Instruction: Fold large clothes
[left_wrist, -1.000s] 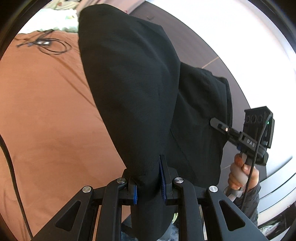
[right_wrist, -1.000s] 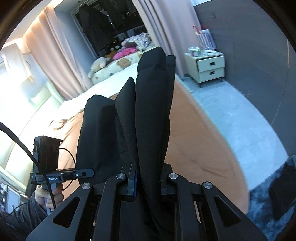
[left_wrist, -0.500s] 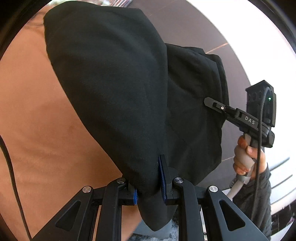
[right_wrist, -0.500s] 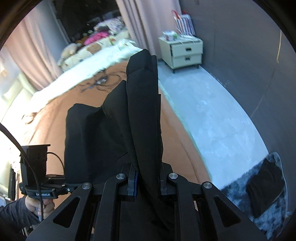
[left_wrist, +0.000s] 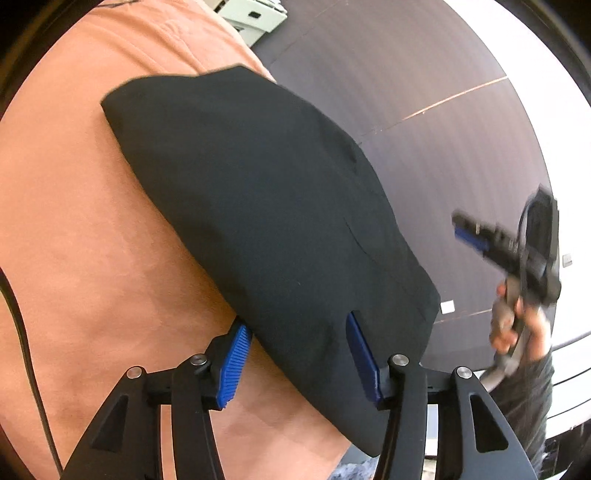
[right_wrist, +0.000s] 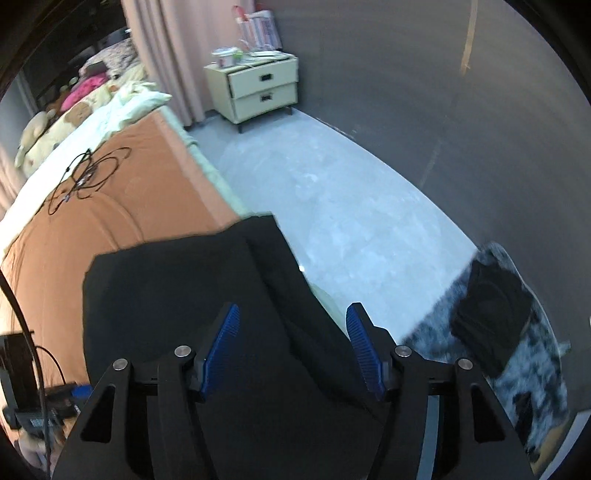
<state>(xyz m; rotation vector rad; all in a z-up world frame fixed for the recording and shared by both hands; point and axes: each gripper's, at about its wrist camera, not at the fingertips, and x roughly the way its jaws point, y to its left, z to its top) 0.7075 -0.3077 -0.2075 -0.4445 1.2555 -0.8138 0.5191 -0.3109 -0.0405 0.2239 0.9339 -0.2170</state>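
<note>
Black garment (left_wrist: 266, 206) lies folded on the orange bedcover (left_wrist: 74, 221) at the bed's corner, one edge overhanging toward the grey floor (right_wrist: 332, 206). Left gripper (left_wrist: 301, 354): jaws opening, blue pads apart, cloth between them but not pinched. Right gripper (right_wrist: 291, 347): jaws likewise opening, cloth beneath, pads clear of it. Surroundings: coiled black cable (right_wrist: 85, 173) on the bedcover, cream nightstand (right_wrist: 258, 92) by the curtain, dark item on a shaggy rug (right_wrist: 517, 369)
</note>
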